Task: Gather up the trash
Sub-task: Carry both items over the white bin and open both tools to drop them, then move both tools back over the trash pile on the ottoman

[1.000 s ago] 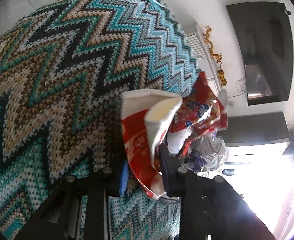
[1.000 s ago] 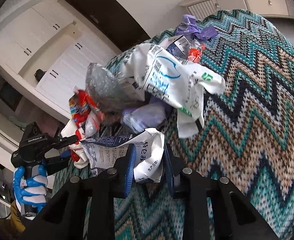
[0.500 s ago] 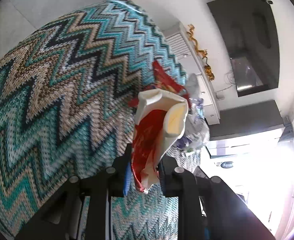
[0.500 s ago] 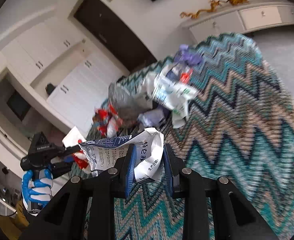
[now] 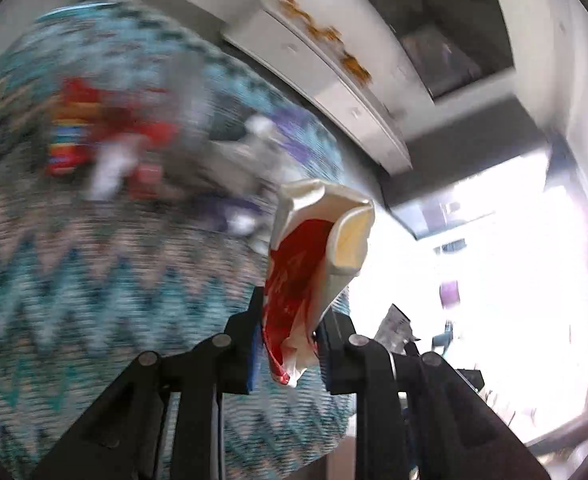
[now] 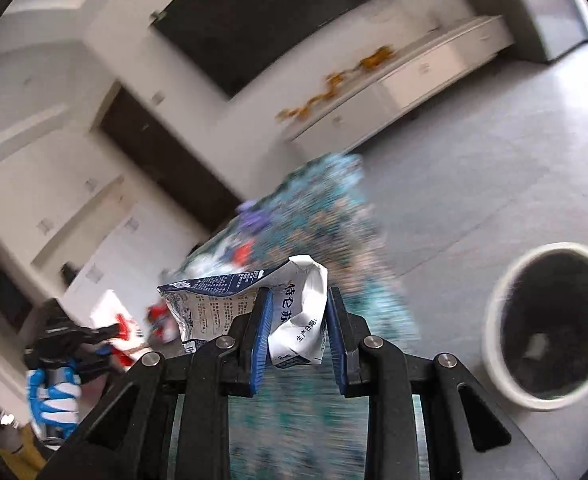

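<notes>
Crumpled red-and-white paper carton (image 5: 314,264) sits pinched between left gripper (image 5: 287,344) jaws, nearly closed. Crumpled blue-and-white printed milk carton (image 6: 294,320) is clamped between narrow right gripper (image 6: 300,336) jaws.

A pale tiled floor (image 6: 474,168) meets a long white cabinet (image 6: 414,68) beneath a dark wall screen (image 6: 285,12); a window (image 5: 514,280) glares bright.

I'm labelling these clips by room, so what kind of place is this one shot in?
Most likely a home living room: a dark wall-mounted television above a low white cabinet, a zigzag-knit cover strewn with trash, and a round white bin on the grey floor.
</notes>
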The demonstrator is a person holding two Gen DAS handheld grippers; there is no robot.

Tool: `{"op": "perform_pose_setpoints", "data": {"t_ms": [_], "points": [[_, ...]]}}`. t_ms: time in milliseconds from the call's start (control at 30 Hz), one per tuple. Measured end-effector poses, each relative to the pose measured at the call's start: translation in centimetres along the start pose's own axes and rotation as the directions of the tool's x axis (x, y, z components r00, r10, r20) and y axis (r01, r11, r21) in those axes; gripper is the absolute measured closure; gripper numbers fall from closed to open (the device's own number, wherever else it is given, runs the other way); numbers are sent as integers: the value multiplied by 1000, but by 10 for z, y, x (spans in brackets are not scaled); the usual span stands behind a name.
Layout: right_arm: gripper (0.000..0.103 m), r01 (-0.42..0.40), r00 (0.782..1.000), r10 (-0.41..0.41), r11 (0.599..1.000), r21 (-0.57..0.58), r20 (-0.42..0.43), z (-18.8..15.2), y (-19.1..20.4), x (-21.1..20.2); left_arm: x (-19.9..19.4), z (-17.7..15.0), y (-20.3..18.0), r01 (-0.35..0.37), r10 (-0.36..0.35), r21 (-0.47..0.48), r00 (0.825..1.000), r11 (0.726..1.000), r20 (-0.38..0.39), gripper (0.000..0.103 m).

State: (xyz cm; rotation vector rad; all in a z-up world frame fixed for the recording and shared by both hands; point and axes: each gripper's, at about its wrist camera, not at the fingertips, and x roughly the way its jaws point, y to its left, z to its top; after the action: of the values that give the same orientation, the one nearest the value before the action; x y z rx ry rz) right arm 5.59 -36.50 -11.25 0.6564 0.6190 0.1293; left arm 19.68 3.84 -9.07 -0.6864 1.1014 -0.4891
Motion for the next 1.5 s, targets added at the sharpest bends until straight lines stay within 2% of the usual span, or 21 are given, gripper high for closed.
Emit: {"op": "perform_pose_setpoints", "data": {"t_ms": [100,167,267,500,700,767,833,900,967,1033,1100,1267,1367,1500], "points": [[76,143,989,-143,990,0,46,5,-32,-24,47,-4,-55,13,-5,113,997,993,-74,82],[76,230,971,-230,973,1,64,8,-51,-36,75,-13,-83,9,10,170,993,985,-116,82],[76,355,932,-354,935,2,74,12,-81,-48,126,-28,-128,12,36,248,981,969,-189,82],[76,513,857,-513,858,10,52,16,-131,-46,241,-75,-211,1,129,406,947,914,-293,82],[76,619,785,-619,785,-23,16,18,-160,-29,331,-101,-229,-70,241,482,922,874,-303,81],[76,644,765,-644,765,-29,4,20,-168,-24,349,-109,-224,-82,263,493,913,866,-311,81],[76,656,755,-656,755,-28,-3,20,-175,-20,372,-117,-226,-97,288,514,907,852,-307,79],[76,655,755,-655,755,-18,-13,20,-183,-16,387,-124,-231,-97,303,538,902,837,-308,77],[74,640,768,-640,768,-9,-14,19,-186,-11,397,-128,-235,-76,295,549,899,832,-324,74],[65,639,769,-639,769,-6,-18,18,-189,-10,398,-130,-234,-51,273,540,900,840,-339,60],[59,642,766,-642,766,3,-18,16,-189,-8,396,-131,-237,-27,249,536,905,844,-346,58],[58,632,775,-632,775,33,-6,14,-182,-12,376,-128,-241,14,206,530,913,848,-353,58],[58,614,788,-615,788,47,18,15,-171,-24,347,-120,-242,35,168,539,932,842,-322,58],[58,585,808,-587,810,39,59,18,-144,-38,290,-108,-244,43,100,565,970,824,-220,58]]}}
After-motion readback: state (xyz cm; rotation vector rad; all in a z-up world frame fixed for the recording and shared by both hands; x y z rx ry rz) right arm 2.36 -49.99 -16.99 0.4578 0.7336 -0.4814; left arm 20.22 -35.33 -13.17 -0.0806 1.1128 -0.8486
